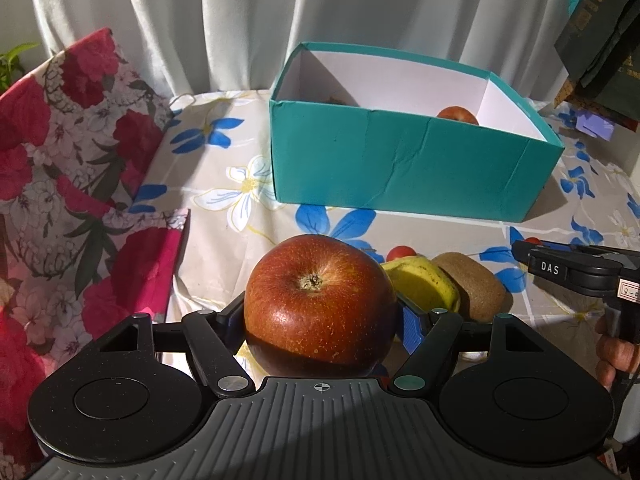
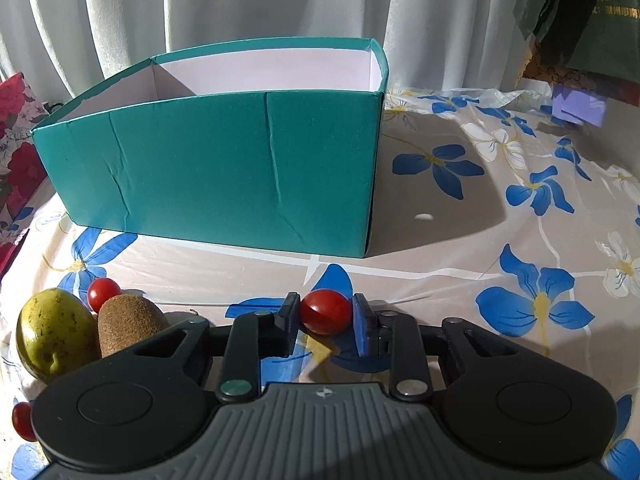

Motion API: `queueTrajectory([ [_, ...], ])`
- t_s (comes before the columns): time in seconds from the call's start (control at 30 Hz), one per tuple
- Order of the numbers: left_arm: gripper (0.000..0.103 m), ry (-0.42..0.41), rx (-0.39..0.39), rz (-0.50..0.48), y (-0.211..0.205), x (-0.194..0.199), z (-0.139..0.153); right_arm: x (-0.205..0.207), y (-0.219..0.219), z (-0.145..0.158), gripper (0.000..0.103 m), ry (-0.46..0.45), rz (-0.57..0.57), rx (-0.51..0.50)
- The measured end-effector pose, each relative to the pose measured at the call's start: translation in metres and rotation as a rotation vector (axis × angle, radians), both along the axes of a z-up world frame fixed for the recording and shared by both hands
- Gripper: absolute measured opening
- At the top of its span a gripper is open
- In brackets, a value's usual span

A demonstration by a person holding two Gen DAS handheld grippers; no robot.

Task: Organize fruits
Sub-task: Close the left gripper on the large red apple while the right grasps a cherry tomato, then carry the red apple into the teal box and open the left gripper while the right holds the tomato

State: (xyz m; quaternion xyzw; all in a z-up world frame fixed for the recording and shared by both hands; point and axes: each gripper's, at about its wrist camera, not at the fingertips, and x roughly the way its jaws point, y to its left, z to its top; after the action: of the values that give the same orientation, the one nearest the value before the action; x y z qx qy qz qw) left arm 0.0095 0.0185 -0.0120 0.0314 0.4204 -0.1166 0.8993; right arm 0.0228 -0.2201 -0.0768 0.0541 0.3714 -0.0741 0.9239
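Red-brown apple [image 1: 320,304] stem up, clamped in my left tongs, cherry tomato [image 2: 326,311] pinched in my right, kiwi [image 2: 130,324] and yellow-green fruit [image 2: 54,338] touching on the cloth, teal box [image 2: 224,168] holding another apple [image 1: 458,115]

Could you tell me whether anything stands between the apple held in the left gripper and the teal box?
Nothing visible does. The apple sits clamped in the left gripper, and only bare floral tablecloth lies between it and the open-topped teal box. The banana and kiwi lie off to the right.
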Motion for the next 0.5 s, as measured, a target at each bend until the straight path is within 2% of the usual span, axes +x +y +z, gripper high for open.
queueTrajectory([
  [0.23,0.077,-0.055,0.001,-0.017,-0.015,0.008,0.024,-0.021,0.001,0.034,0.027,-0.081,0.021,0.020],
  [0.5,0.077,-0.104,-0.013,-0.051,-0.034,0.026,0.050,-0.039,0.007,0.055,0.027,-0.145,0.047,0.025],
])
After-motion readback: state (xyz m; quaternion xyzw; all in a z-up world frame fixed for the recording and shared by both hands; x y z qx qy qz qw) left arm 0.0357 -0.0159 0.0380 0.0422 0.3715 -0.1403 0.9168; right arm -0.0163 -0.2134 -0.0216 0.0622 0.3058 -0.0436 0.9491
